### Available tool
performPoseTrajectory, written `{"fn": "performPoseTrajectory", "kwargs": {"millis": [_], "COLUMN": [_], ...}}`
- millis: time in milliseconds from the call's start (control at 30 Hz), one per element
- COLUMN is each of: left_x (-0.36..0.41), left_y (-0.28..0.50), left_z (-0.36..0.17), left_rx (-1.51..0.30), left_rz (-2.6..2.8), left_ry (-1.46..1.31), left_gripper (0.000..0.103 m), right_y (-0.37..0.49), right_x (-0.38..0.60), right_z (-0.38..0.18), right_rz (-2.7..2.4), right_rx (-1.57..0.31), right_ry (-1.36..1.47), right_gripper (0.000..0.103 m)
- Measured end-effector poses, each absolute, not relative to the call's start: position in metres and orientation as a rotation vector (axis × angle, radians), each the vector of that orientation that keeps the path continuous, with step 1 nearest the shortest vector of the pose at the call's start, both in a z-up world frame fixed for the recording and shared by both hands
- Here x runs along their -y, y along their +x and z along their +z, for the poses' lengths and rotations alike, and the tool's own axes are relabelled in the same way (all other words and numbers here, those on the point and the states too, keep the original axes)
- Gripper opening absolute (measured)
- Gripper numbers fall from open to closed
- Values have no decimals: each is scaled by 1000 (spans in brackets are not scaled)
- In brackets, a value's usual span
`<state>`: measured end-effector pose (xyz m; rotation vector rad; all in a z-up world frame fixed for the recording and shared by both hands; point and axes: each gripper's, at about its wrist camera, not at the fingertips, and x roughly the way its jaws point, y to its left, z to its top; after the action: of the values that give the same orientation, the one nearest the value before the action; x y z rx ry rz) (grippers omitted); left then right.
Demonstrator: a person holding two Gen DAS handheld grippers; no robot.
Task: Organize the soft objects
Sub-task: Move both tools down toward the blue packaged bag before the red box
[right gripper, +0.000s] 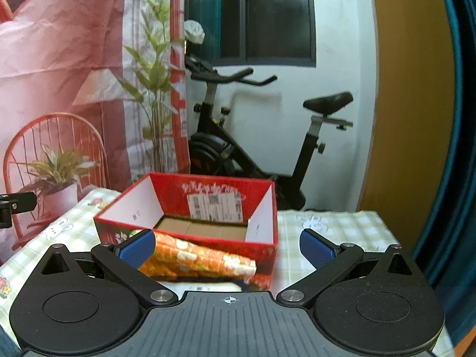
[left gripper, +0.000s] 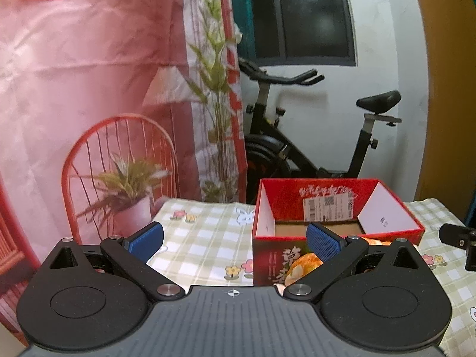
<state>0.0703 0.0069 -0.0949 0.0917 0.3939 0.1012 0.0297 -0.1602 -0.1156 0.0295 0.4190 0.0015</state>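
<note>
An open red cardboard box point(left gripper: 336, 205) stands on the checked tablecloth point(left gripper: 208, 238); it also shows in the right wrist view point(right gripper: 190, 205), with only a brown cardboard floor visible inside. An orange patterned soft roll point(right gripper: 199, 260) lies on the cloth against the box's near wall, partly seen in the left wrist view point(left gripper: 303, 264). My left gripper point(left gripper: 235, 241) is open and empty, left of the box. My right gripper point(right gripper: 227, 248) is open, its jaws either side of the roll, above it.
An exercise bike point(right gripper: 253, 148) stands behind the table against the white wall. A pink printed backdrop point(left gripper: 89, 89) hangs at the left. The right gripper's black body point(left gripper: 458, 241) shows at the left view's right edge.
</note>
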Motion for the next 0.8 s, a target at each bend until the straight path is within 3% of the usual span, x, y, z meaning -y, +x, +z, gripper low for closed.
{"fn": "performPoseTrajectory", "kwargs": {"millis": [800], "left_x": [3], "left_y": [108], "left_z": [-146], "left_rx": [-559], "left_rz": [32], "left_ry": [122], "left_gripper": [103], "right_y": [73], "right_x": [179], "right_z": [-165], "right_rz": [10], "right_rx": [-532], "right_ry": [75], "right_gripper": [103]}}
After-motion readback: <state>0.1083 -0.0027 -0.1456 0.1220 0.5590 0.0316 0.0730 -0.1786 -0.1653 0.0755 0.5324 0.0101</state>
